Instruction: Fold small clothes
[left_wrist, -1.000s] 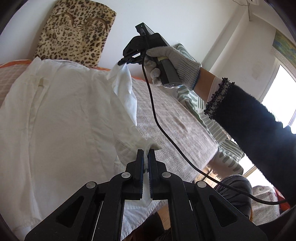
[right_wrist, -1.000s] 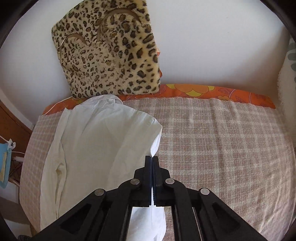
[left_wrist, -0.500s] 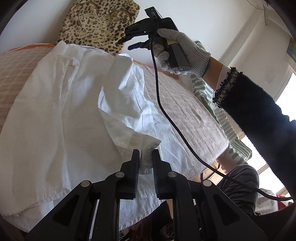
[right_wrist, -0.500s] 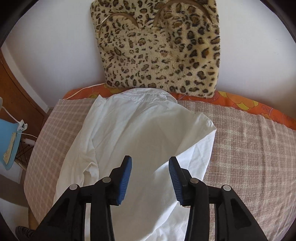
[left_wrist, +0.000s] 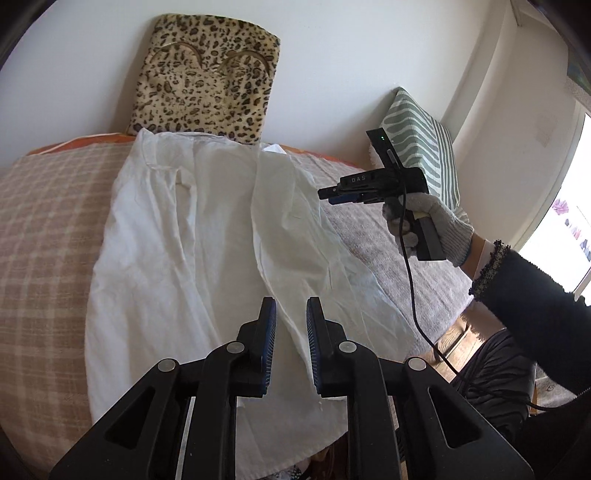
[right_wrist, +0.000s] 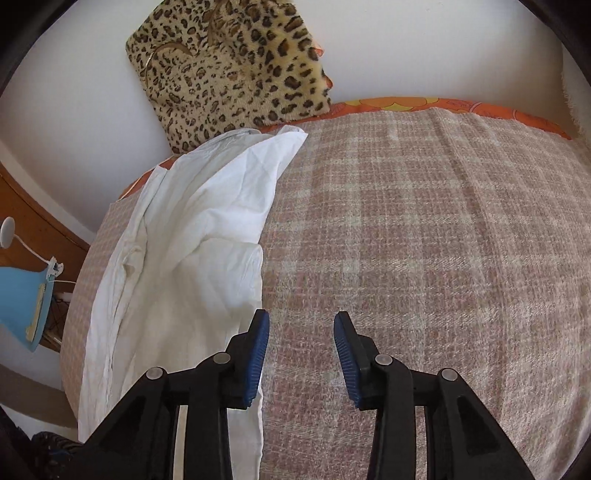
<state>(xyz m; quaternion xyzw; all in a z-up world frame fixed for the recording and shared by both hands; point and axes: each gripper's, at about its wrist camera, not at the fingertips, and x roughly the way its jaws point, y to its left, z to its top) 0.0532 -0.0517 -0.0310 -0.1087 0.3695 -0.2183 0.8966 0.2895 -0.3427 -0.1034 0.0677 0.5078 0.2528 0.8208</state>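
A white shirt (left_wrist: 192, 236) lies spread on the checked bed cover, its right side folded over onto the body; it also shows in the right wrist view (right_wrist: 192, 236) at the left. My left gripper (left_wrist: 289, 308) is open and empty, just above the shirt's folded edge near the hem. My right gripper (right_wrist: 300, 325) is open and empty, over bare cover just right of the shirt. In the left wrist view the right gripper (left_wrist: 327, 195) hangs in a gloved hand above the shirt's right side.
A leopard-print cushion (left_wrist: 207, 74) leans on the wall behind the collar. A green striped cushion (left_wrist: 421, 147) stands at the bed's right end. The checked cover (right_wrist: 424, 240) stretches to the right. A blue lamp (right_wrist: 22, 295) sits left of the bed. The right gripper's cable (left_wrist: 410, 288) dangles.
Both grippers let go of the shirt's edge and opened. The folded side now rests on the shirt. The right gripper drew back to the right, the left one lifted slightly.
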